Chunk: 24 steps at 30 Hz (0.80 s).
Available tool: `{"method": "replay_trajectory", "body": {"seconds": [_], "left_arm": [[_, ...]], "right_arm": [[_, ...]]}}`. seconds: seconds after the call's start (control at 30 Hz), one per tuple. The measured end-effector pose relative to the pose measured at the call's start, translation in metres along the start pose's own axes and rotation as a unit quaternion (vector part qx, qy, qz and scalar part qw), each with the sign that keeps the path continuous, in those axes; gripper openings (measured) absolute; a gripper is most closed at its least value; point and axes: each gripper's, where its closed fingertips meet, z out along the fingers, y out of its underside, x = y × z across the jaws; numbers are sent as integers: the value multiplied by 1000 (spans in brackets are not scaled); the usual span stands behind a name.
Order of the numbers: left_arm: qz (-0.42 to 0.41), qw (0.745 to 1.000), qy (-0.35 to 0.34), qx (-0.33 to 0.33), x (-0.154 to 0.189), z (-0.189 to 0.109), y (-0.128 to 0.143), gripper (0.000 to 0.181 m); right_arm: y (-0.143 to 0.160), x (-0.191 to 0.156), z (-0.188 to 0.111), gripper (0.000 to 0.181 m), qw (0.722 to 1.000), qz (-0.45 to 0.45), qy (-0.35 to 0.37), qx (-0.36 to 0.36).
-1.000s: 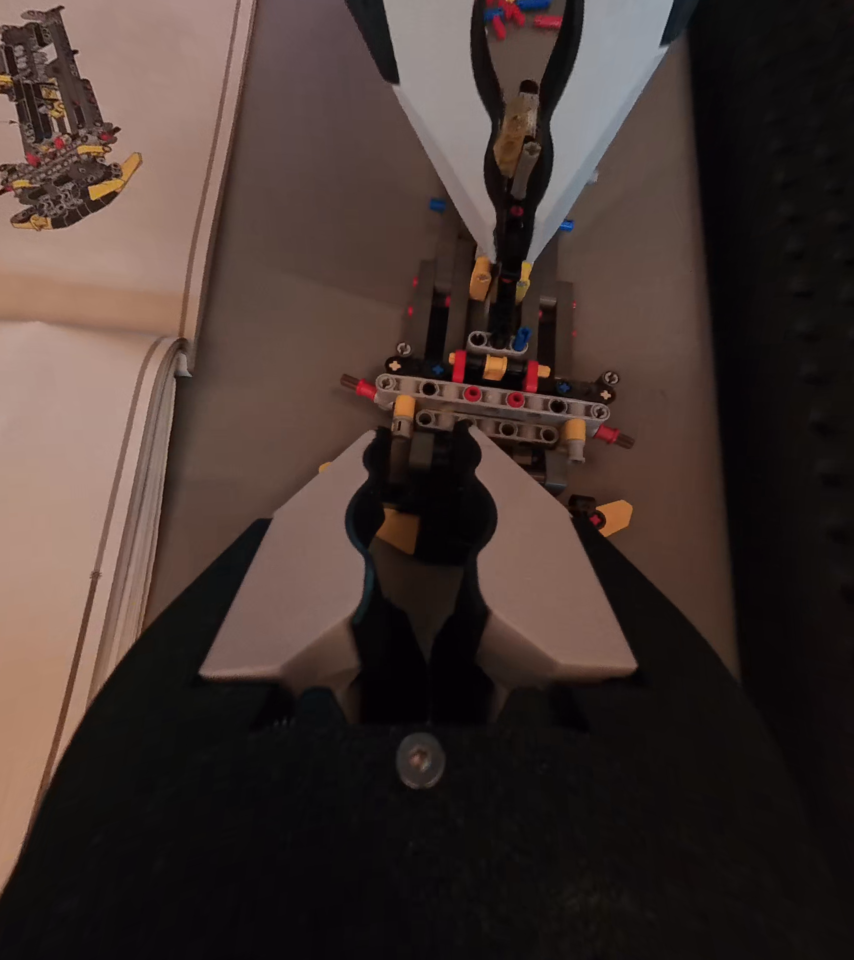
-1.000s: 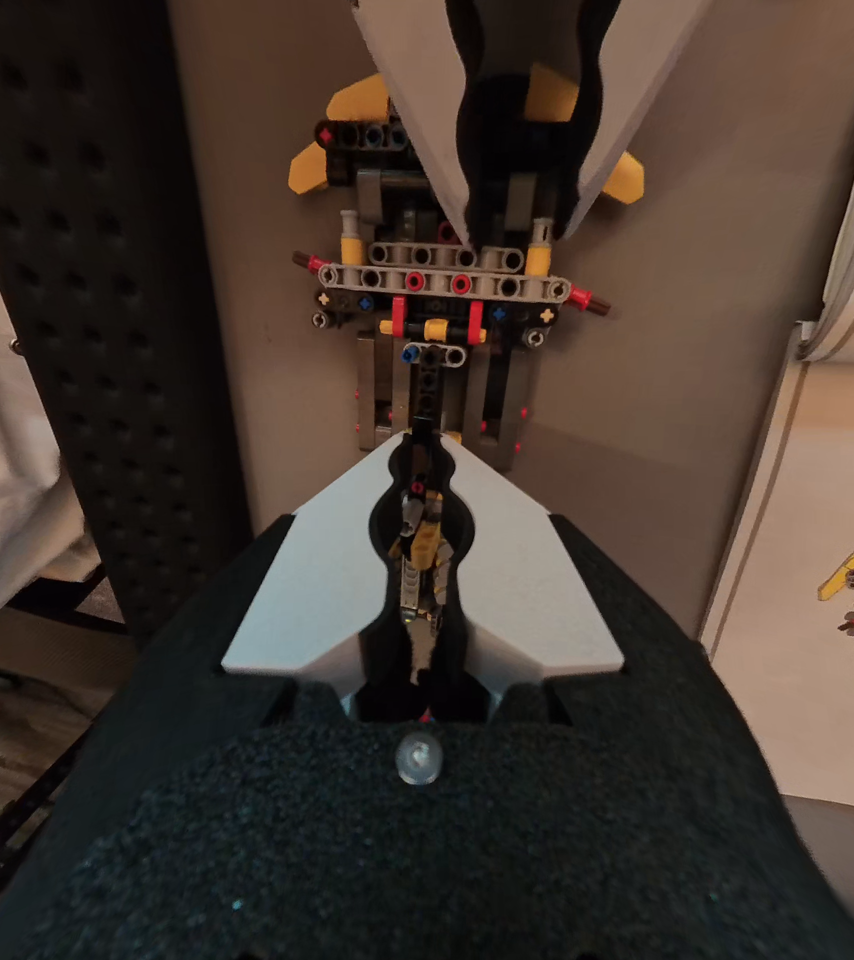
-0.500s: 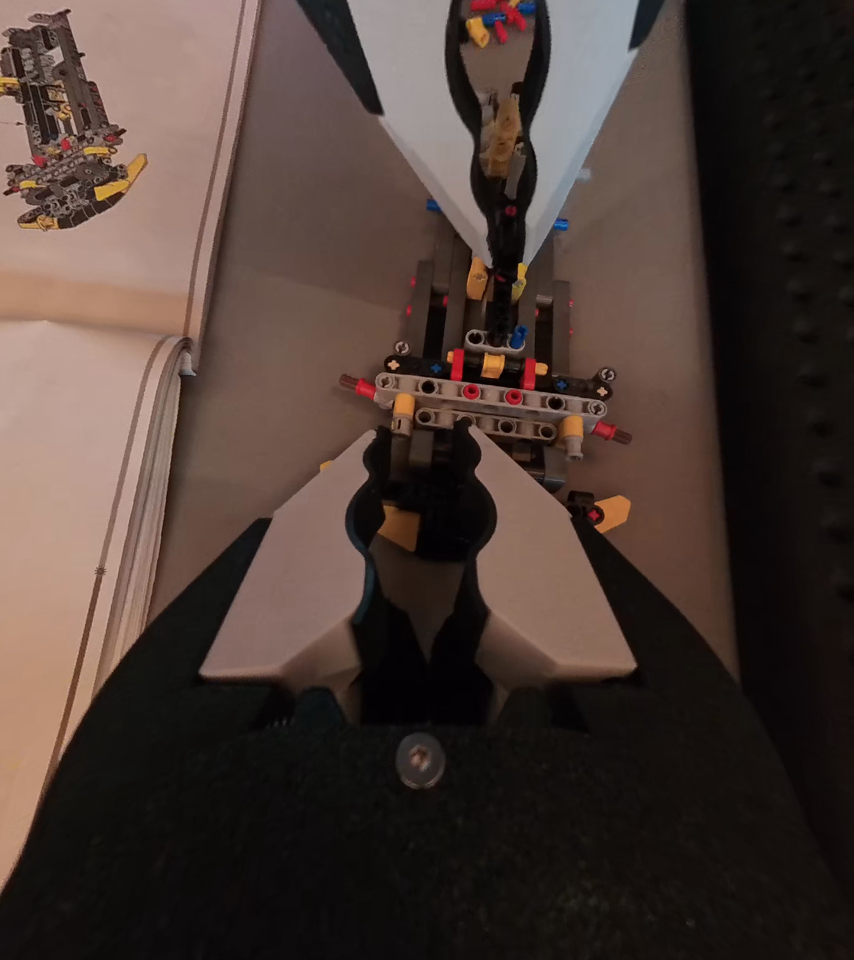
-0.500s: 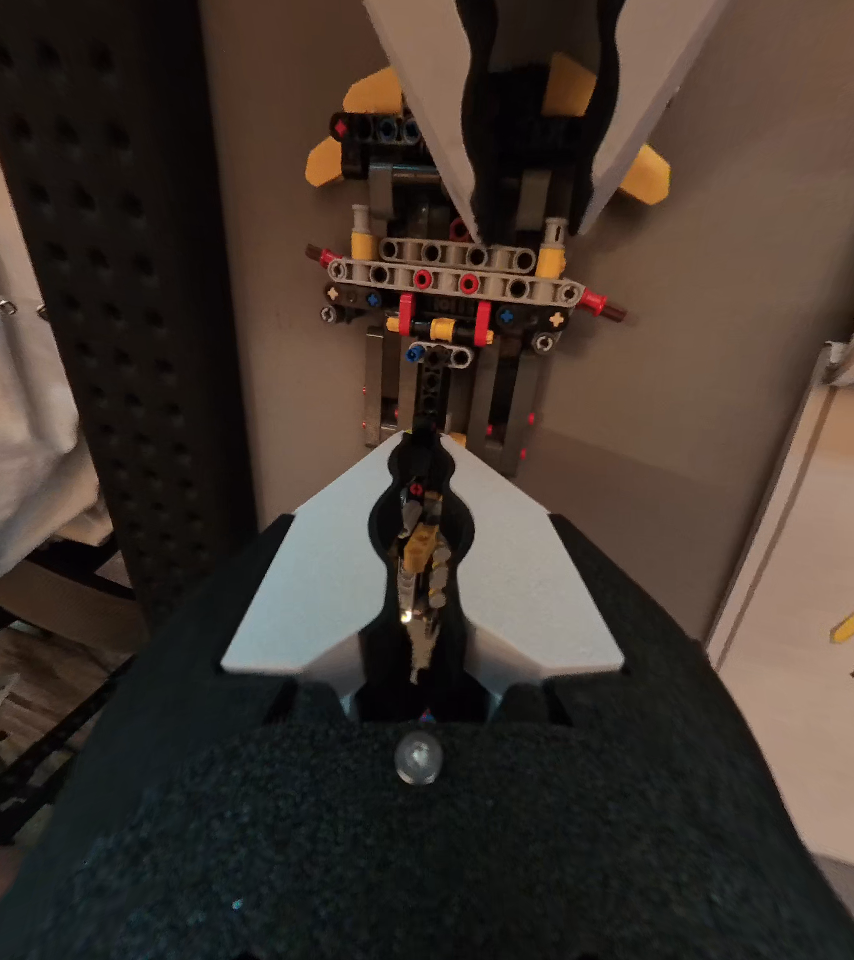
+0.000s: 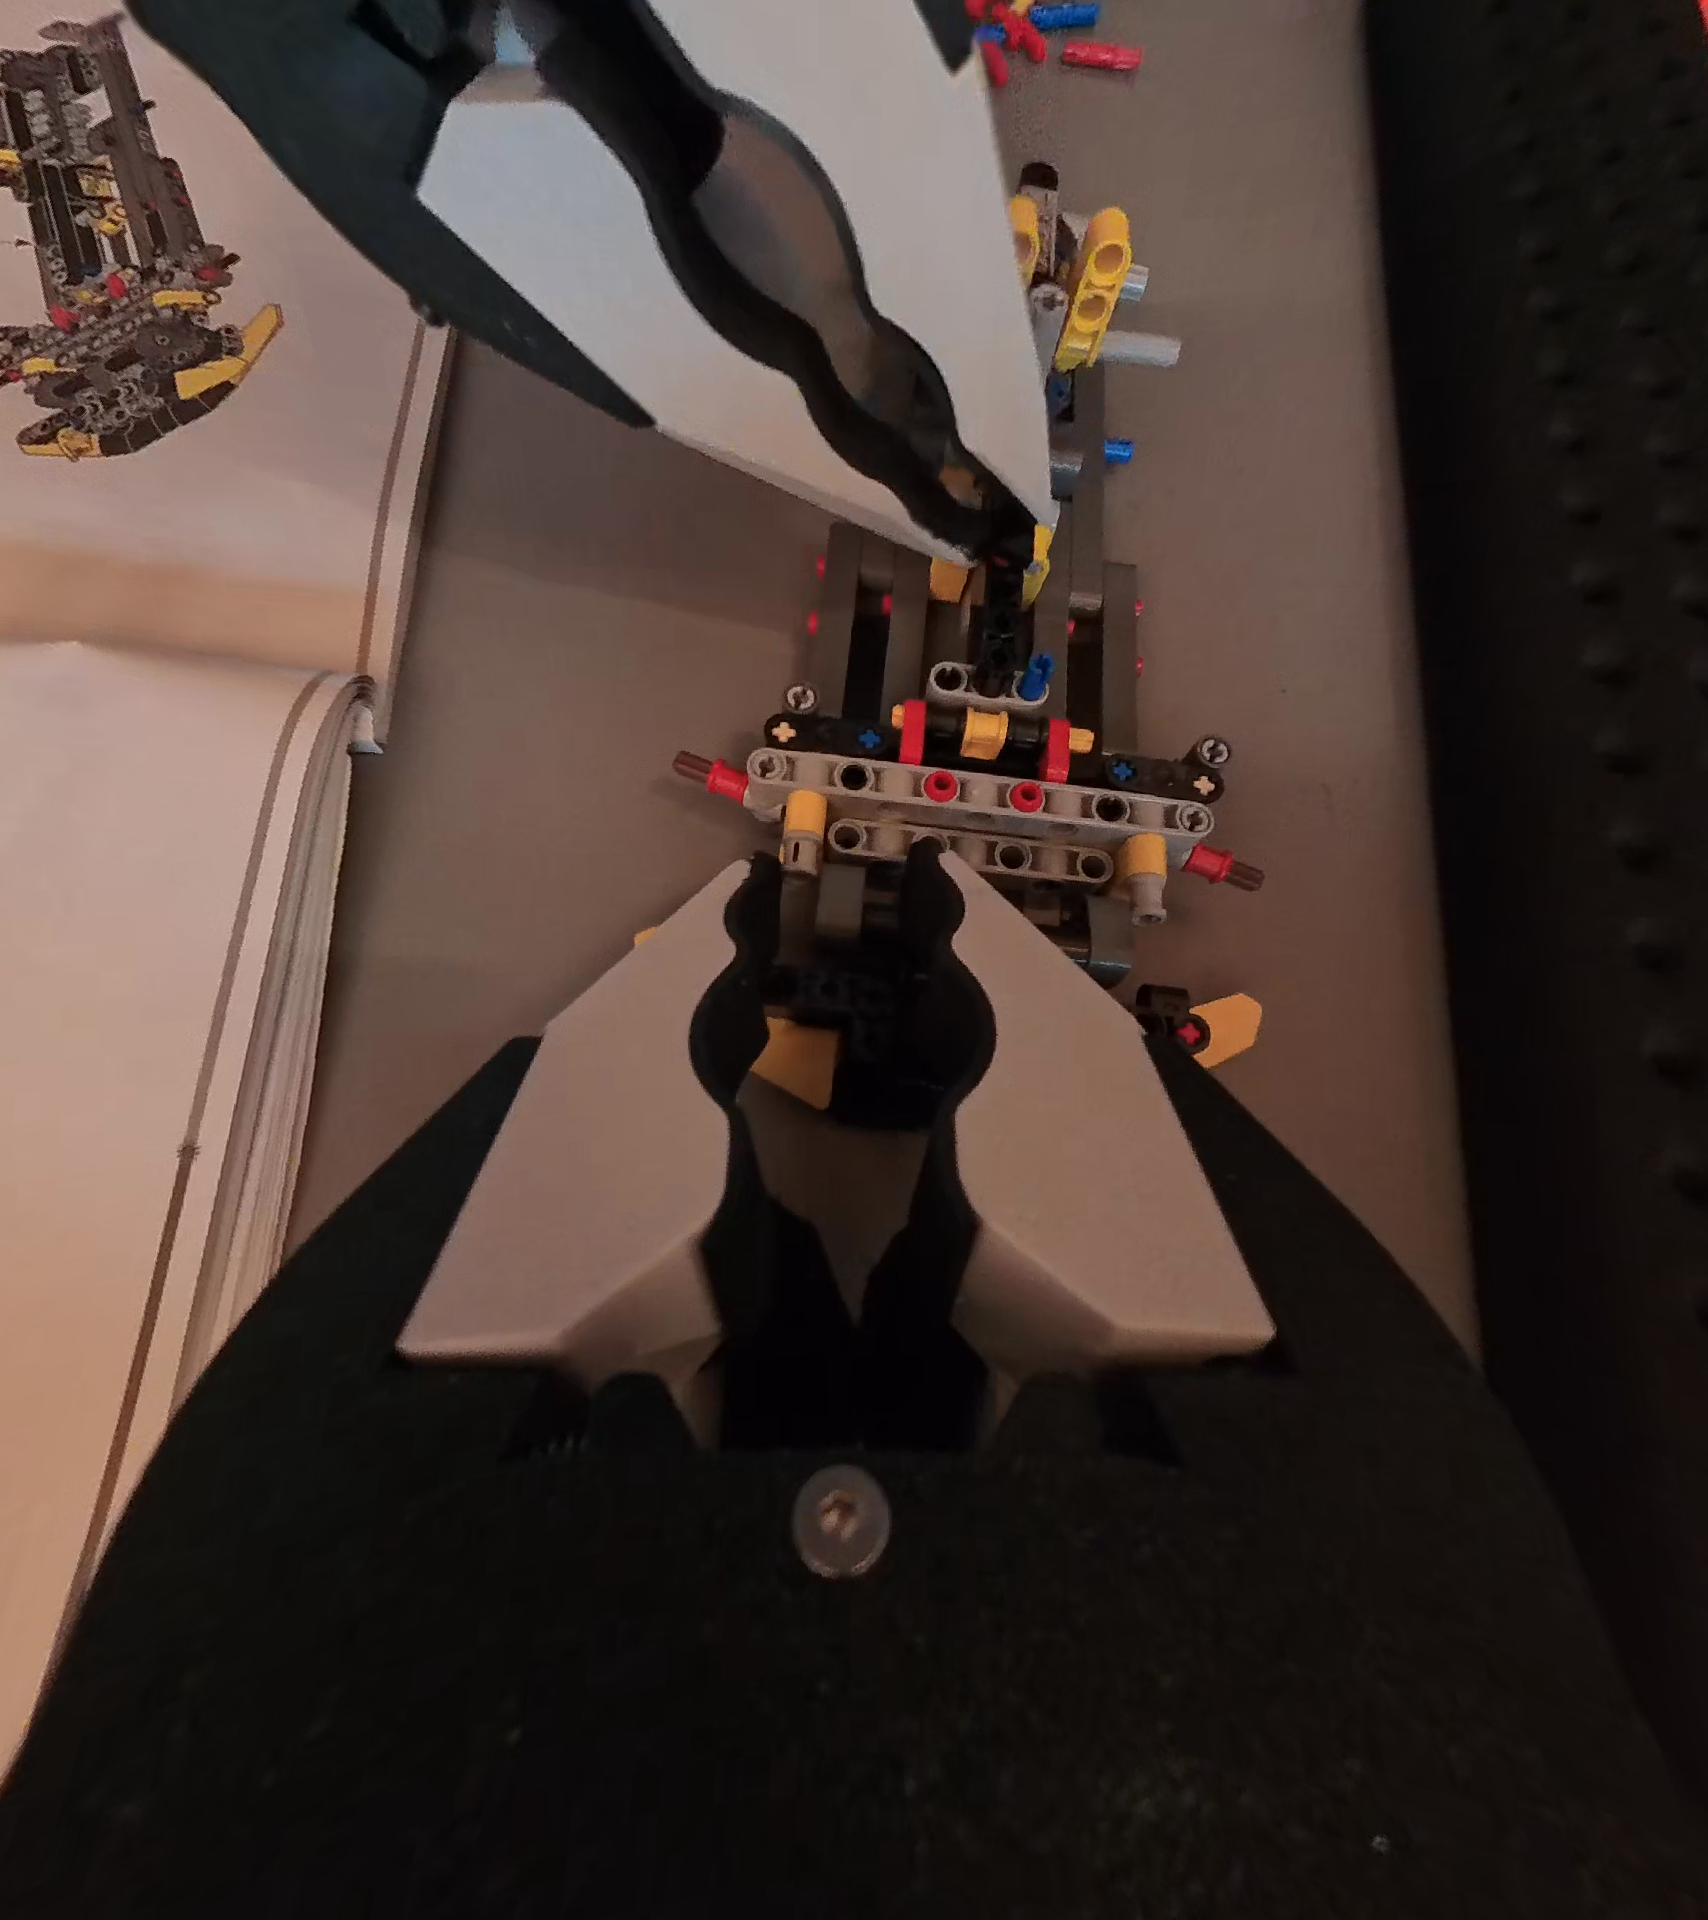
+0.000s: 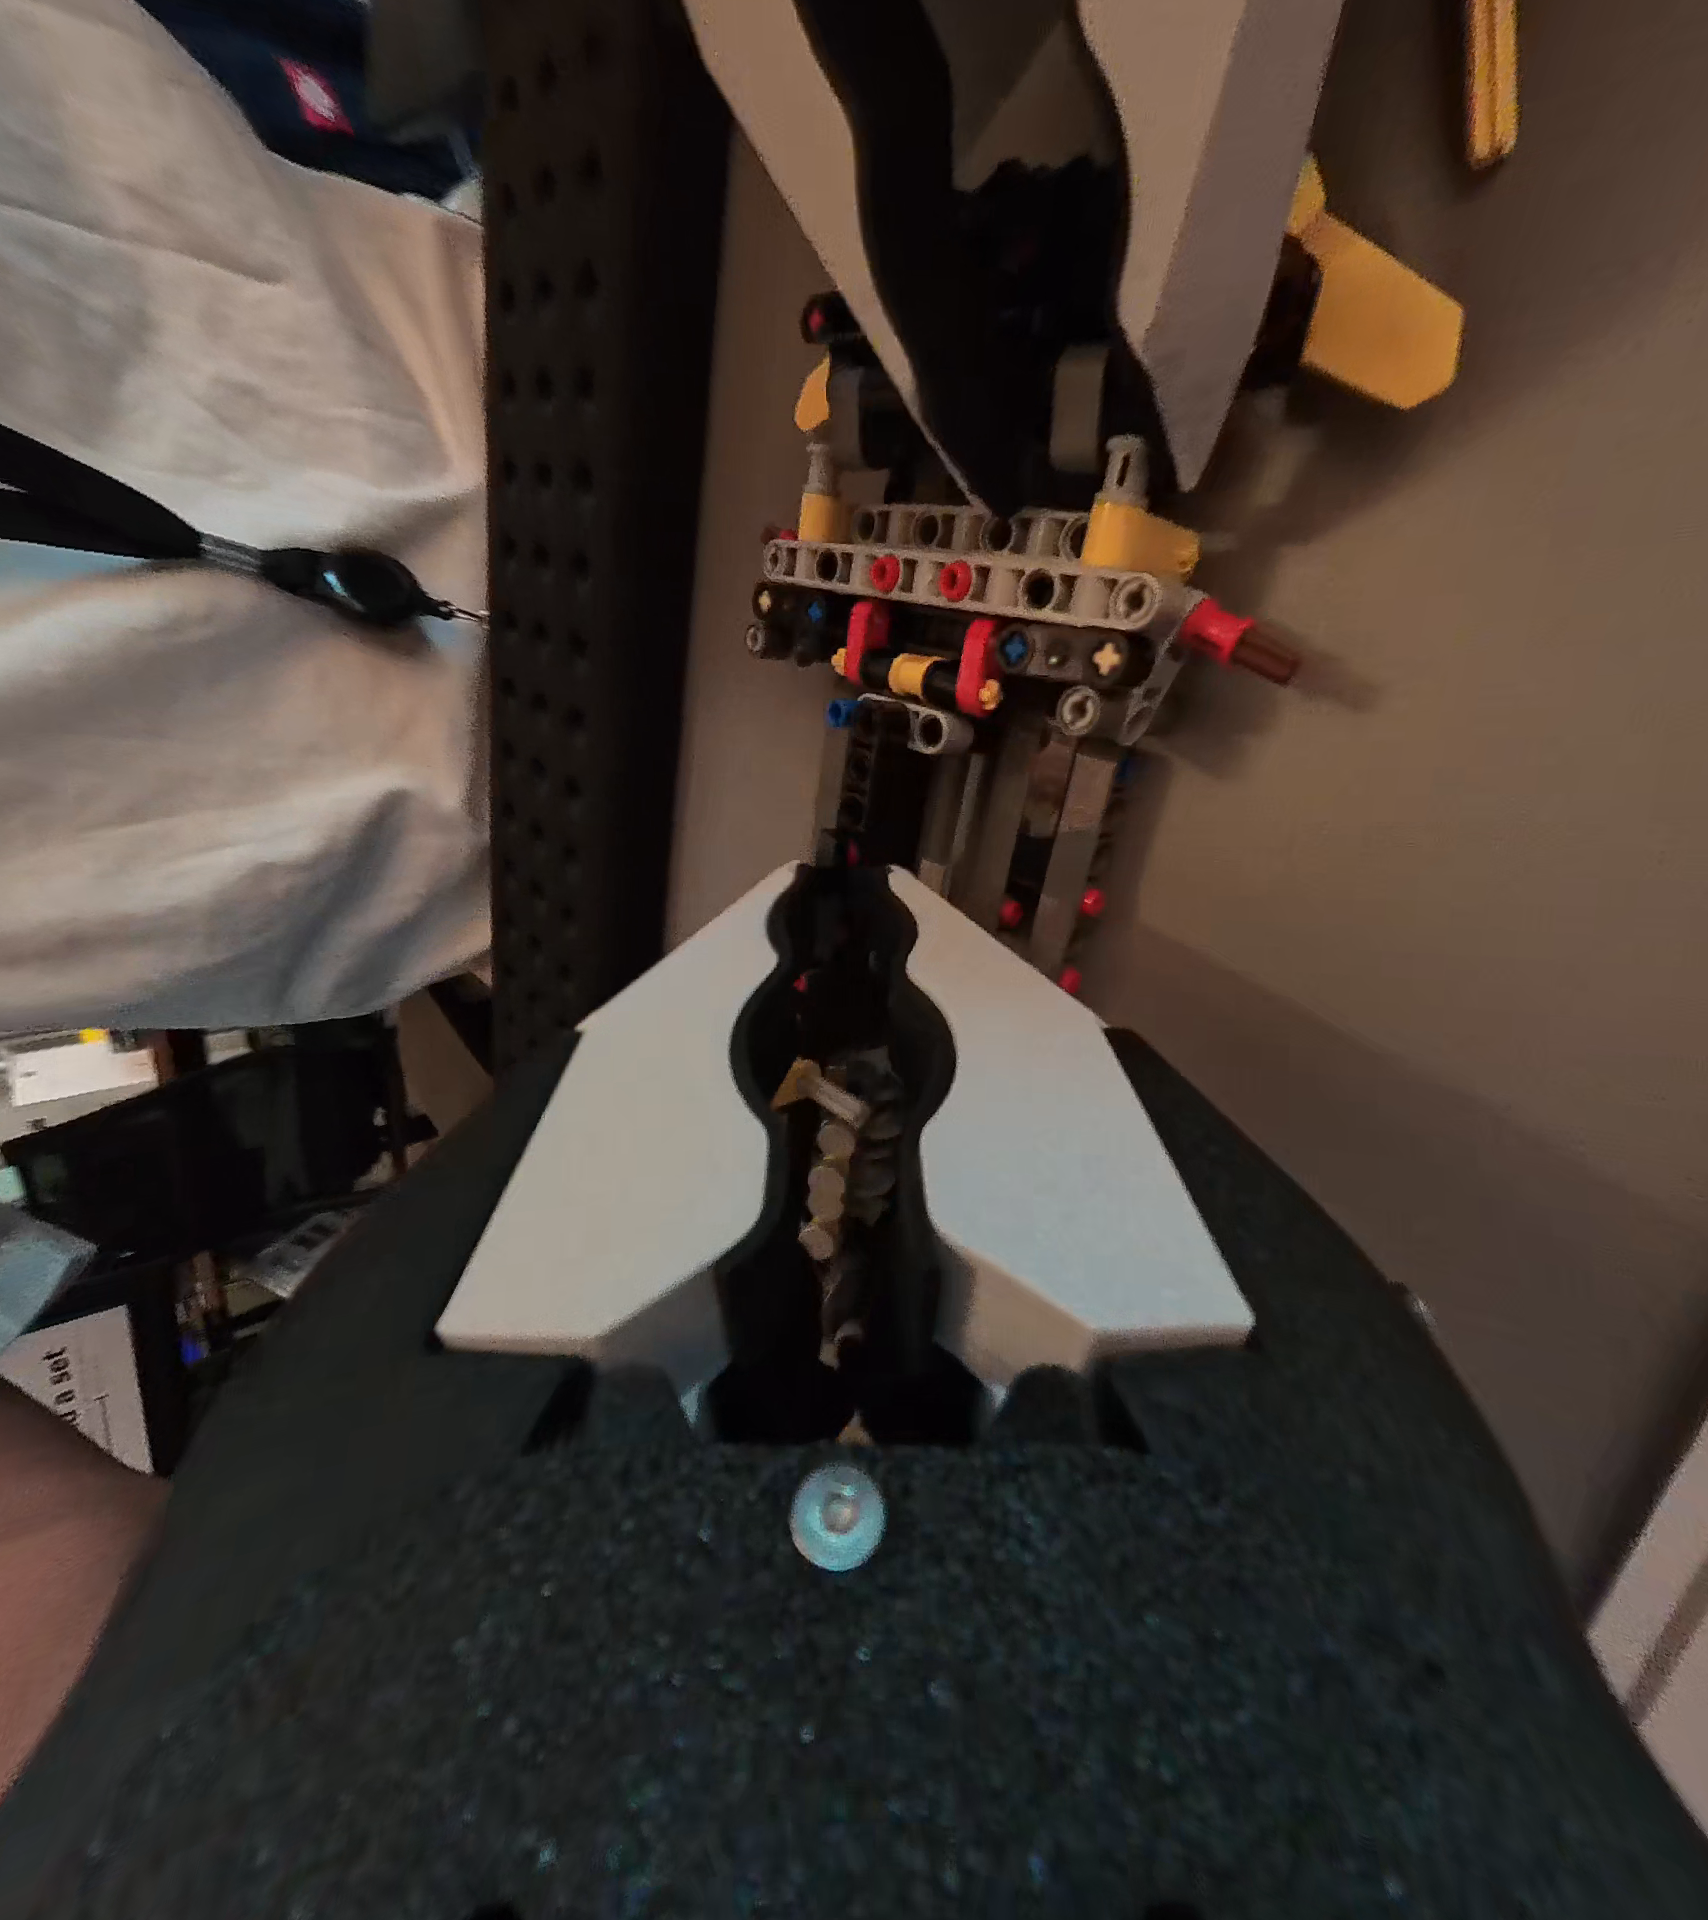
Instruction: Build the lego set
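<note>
1. Grey counter (image 5: 559, 582) carries the build; open instruction booklet (image 5: 102, 831) lies at its left edge in left wrist view, black perforated panel (image 5: 1608, 935) along the right.
2. Lego model (image 5: 975, 800) sits mid-counter: grey holed beams crosswise, red/blue pins, yellow connectors, dark rails running lengthwise.
3. Left gripper (image 5: 845, 868) is clamped on the model's near end; a grey piece and black block sit btwn its fingers.
4. Right gripper (image 6: 845, 878) pinches the black beam at the model's far end, fingers nearly together; in left wrist view it comes in tilted from upper left.
5. Loose red/blue pins (image 5: 1037, 36) lie at top of the counter, well apart from the model.
6. Person's light shirt (image 6: 154, 623) shows left in right wrist view.
</note>
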Motion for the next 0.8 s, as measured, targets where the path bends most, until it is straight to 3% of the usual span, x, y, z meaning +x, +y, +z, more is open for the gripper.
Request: {"method": "replay_trajectory", "body": {"seconds": [0.2,0.47,0.67,0.8], "left_arm": [[-3,1000,3,1,0,0,0,23],[-5,1000,4,2,0,0,0,23],[-4,1000,3,0,0,-1,1,23],[-3,1000,3,-1,0,-1,1,23]], "right_arm": [[0,1,0,11,997,18,-75,27],[1,-1,-5,9,999,16,-35,23],[-3,0,-21,12,994,-17,100,50],[-1,13,-27,36,963,-16,266,48]]}}
